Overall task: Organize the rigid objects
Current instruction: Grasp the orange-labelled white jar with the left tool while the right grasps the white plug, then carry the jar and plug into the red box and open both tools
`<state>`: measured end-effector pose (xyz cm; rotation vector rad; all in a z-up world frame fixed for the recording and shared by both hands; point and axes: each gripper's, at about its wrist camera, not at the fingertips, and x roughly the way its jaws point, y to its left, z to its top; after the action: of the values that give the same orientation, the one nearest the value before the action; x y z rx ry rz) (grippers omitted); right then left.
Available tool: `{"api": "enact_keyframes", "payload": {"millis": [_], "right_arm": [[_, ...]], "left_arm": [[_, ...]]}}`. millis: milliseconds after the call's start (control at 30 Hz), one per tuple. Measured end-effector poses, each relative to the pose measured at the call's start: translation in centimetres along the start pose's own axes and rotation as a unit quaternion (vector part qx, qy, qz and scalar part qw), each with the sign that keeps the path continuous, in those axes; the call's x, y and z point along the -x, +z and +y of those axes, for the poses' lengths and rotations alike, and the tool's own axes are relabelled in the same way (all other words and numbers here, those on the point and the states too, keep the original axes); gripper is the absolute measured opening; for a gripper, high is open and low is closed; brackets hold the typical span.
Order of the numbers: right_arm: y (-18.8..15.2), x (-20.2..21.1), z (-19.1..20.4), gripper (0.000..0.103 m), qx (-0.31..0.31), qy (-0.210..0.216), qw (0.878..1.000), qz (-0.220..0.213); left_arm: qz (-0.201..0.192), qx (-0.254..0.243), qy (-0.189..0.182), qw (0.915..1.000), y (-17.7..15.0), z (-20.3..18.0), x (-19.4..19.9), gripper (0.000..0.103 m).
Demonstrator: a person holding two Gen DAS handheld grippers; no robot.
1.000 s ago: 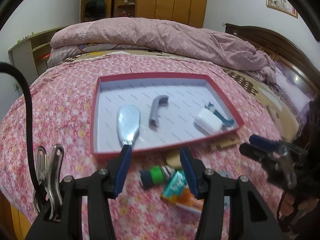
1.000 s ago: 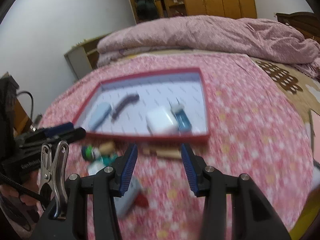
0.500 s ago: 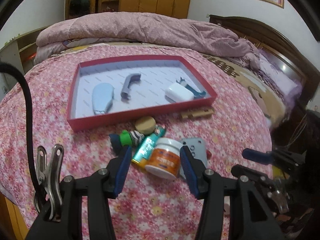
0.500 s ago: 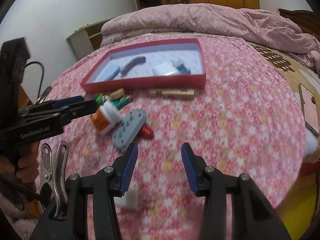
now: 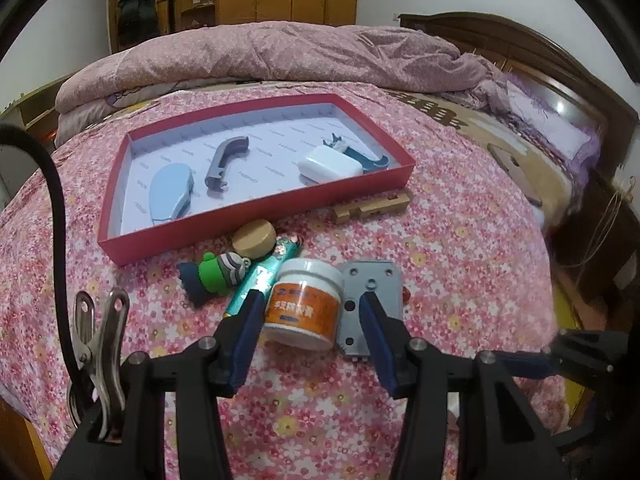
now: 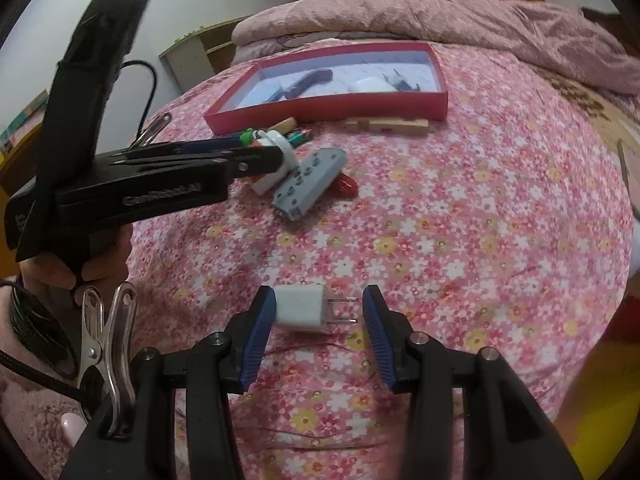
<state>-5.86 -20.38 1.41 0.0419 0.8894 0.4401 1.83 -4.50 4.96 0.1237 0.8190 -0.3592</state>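
A red tray (image 5: 120,248) on the flowered bedspread holds a light blue object (image 5: 172,192), a grey handle (image 5: 226,160), a white case (image 5: 330,164) and a blue tool (image 5: 372,162). In front of it lie a wooden piece (image 5: 372,208), a round wooden lid (image 5: 254,238), a green toy figure (image 5: 214,276), a teal tube (image 5: 260,276), a white jar with an orange label (image 5: 304,308) and a grey plate (image 5: 374,280). My left gripper (image 5: 311,299) is open with the jar between its fingers. My right gripper (image 6: 318,291) is open around a white charger plug (image 6: 300,308).
A folded pink quilt (image 5: 280,52) lies across the far side of the bed, with the wooden headboard (image 5: 540,52) at the right. In the right wrist view the left gripper body (image 6: 140,192) and the hand holding it stand at the left, above the jar.
Both grippers drew back from the tray toward the near side of the bed. The jar came between the left fingers, and the white charger plug came between the right fingers.
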Motion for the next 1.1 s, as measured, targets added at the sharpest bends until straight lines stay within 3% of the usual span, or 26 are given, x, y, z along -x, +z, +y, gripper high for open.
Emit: {"api": "enact_keyframes", "payload": {"millis": [233,567,1100], "right_arm": [[-0.4,-0.4,0.3,0.046,0.013,0.009,1.0,-0.007],[-1.0,-1.1,-0.4,0.046,-0.001,0.033,0.999,-0.001],[-1.3,-0.9,0.0,0.045,0.009,0.031,0.999,-0.014]], "left_arm": [[0.018,0.002,0.004,0.9998,-0.1,-0.1,-1.9,0.044],[0.01,0.0,0.003,0.9999,-0.1,-0.3,-2.0,0.043],[-0.018,0.022,0.004,0.9996,0.3,1.0,0.4,0.043]]}}
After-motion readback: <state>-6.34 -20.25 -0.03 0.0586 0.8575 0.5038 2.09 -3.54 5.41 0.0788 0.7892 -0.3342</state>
